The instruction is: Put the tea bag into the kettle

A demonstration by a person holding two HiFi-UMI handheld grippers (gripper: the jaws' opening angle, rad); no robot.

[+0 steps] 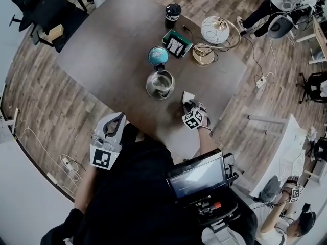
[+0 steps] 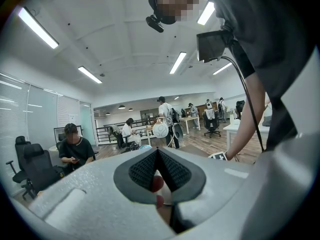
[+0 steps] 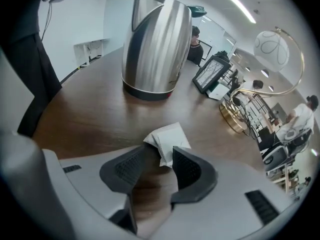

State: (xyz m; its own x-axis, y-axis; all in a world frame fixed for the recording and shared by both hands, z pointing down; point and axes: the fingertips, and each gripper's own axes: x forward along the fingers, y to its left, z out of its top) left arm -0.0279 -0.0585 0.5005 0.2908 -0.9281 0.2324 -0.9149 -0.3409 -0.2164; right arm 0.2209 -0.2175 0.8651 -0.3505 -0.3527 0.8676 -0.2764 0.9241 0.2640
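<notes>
The steel kettle (image 1: pixel 160 83) stands near the middle of the dark wooden table (image 1: pixel 112 45), its top open in the head view; in the right gripper view the kettle (image 3: pixel 155 44) rises just beyond the jaws. A white tea bag sachet (image 1: pixel 188 95) lies flat on the table to the kettle's right. My right gripper (image 1: pixel 190 105) is low over it, open, and the tea bag (image 3: pixel 167 141) has its near edge between the spread pads of the right gripper (image 3: pixel 162 156). My left gripper (image 1: pixel 116 120) is held off the table by the person's body; the left gripper (image 2: pixel 157 156) is shut with nothing held.
A round blue object (image 1: pixel 158 55) sits just behind the kettle. Further back are a green-edged box (image 1: pixel 177 42), a black cup (image 1: pixel 172 13) and a white globe lamp on a gold ring (image 1: pixel 214 29). The table's near edge runs close by my right gripper. People sit around the room.
</notes>
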